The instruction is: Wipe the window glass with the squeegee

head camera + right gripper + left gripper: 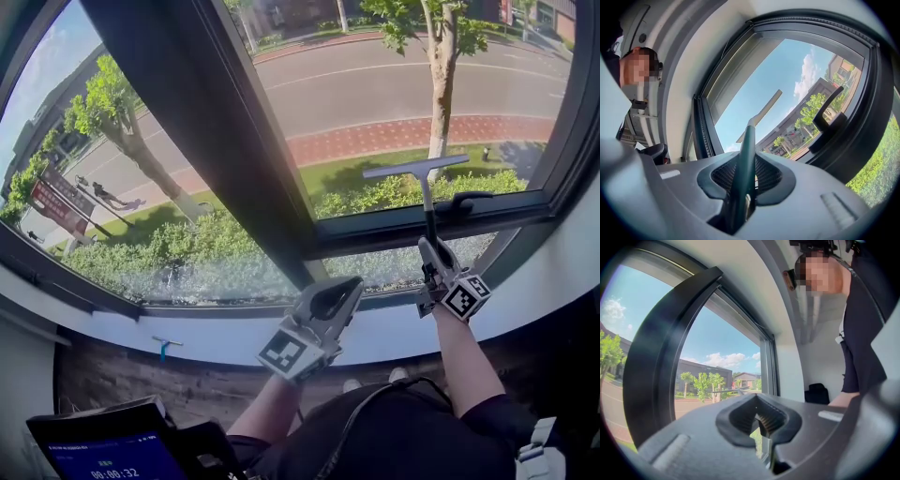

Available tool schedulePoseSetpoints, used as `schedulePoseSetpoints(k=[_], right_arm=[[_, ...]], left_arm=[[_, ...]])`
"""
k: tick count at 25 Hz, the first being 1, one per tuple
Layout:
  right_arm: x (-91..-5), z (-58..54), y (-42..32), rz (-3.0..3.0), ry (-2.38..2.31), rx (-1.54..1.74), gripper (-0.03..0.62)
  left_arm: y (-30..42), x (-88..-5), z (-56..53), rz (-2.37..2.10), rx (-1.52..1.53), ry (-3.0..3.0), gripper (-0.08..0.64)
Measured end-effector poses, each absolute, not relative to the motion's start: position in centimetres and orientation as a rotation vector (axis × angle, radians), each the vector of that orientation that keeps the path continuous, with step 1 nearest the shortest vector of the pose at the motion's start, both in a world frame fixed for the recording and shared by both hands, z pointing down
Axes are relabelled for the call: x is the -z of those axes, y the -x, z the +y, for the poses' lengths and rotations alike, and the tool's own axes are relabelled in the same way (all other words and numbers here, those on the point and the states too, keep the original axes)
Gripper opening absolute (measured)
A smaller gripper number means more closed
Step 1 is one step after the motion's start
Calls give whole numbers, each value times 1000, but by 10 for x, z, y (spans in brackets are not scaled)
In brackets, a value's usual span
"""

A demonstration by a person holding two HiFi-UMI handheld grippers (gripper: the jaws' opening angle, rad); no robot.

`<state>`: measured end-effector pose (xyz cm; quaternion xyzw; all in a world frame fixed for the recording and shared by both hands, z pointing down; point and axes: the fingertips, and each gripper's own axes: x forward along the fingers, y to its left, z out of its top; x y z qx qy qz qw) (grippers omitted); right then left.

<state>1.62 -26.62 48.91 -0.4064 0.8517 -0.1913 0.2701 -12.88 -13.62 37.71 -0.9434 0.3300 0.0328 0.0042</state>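
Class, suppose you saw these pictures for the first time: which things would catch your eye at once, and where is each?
The T-shaped squeegee stands out first, upright in front of the right pane, its handle clamped in the right gripper. Next comes the broad dark window frame slanting between the two panes, with a sunlit road and trees beyond. The left gripper hovers near the frame's foot, shut and empty.

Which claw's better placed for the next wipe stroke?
Right. The right claw is shut on the squeegee, blade up at the window glass; the left claw is shut, empty, lower down.
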Motion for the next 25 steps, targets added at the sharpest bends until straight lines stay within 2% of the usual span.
schedulePoseSetpoints(k=[25], right_arm=[[-566, -249, -15, 2291, 1145, 772, 97]], left_arm=[[127, -380, -135, 1055, -80, 2968, 5]])
